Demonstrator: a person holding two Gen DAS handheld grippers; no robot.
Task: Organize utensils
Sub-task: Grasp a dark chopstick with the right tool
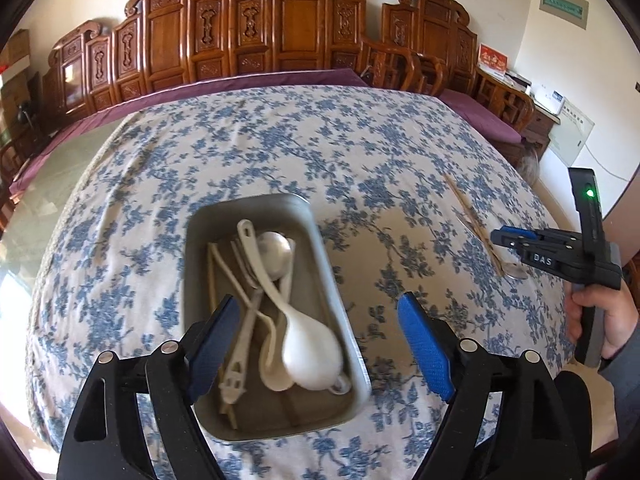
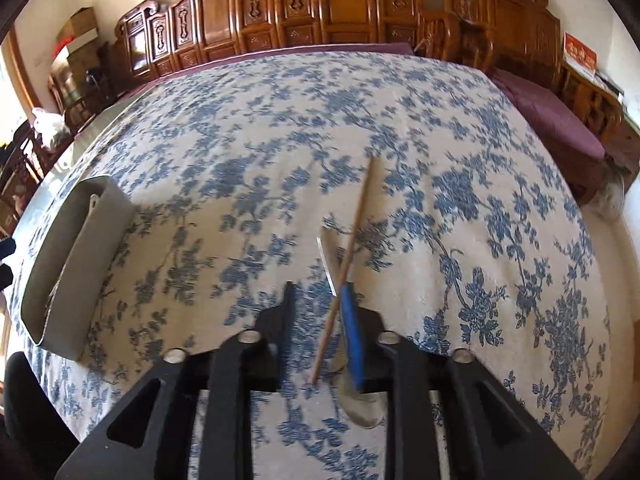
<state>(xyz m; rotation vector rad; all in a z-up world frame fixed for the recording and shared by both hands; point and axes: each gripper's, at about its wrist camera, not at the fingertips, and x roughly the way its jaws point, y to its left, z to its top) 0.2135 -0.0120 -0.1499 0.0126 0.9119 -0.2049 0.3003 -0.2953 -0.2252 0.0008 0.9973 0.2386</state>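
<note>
**Left tool wide over tray, right tool at chopstick and spoon**

Left tool (image 1: 320, 344) spread wide, nothing between its fingers, hovering over the near end of the grey tray (image 1: 336, 264) on the desk. Tray sits on the blue floral cloth (image 1: 280, 148), long axis running 12 to 6 in the left view. Inside the tray: white plastic spoon (image 1: 308, 356) with bowl toward 6, a metal spoon (image 1: 274, 252) bowl toward 12, pale chopsticks (image 1: 212, 280) along the 9 o'clock wall, other white utensils tangled, blurred.

Right tool (image 2: 320, 300) low over the cloth, part open, gap between fingers. A wooden chopstick (image 2: 352, 248) runs 12 to 6 between them, close against the blue pad at 3; cannot tell if gripped. Metal spoon (image 2: 360, 404) lies under that same finger, handle toward 12. In the right view, the tray (image 2: 68, 256) is well apart at 9. In the left view, the right tool (image 1: 520, 240) sits at 3 with the hand (image 1: 612, 320) on its grip.
</note>
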